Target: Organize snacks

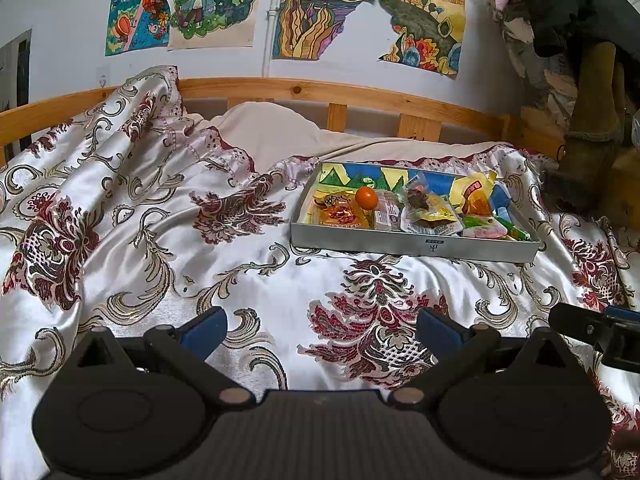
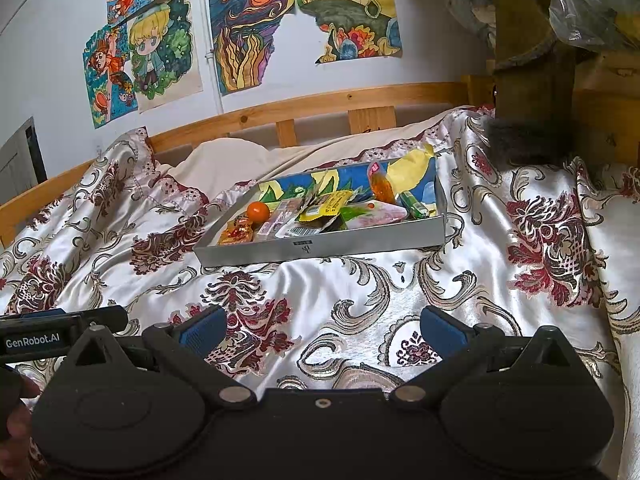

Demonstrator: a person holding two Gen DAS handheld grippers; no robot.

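Observation:
A shallow grey box [image 1: 412,245] [image 2: 320,249] lies on the patterned bedspread and holds several snack packets and a small orange [image 1: 367,199] [image 2: 257,211]. Among them are an orange-red packet [image 1: 340,215] [image 2: 237,233], a yellow-edged packet [image 1: 430,210] [image 2: 326,210] and a pink and green one [image 1: 486,230] [image 2: 380,214]. My left gripper [image 1: 322,330] is open and empty, low over the bedspread, well short of the box. My right gripper [image 2: 322,330] is open and empty, also short of the box. The right gripper's side shows at the left wrist view's right edge [image 1: 596,326].
The satin bedspread [image 1: 160,240] [image 2: 520,260] covers the bed with folds bunched at the far left. A wooden bed rail [image 1: 320,94] [image 2: 320,104] runs behind, under drawings on the wall. A wooden post and piled things [image 1: 592,120] [image 2: 532,60] stand at the far right.

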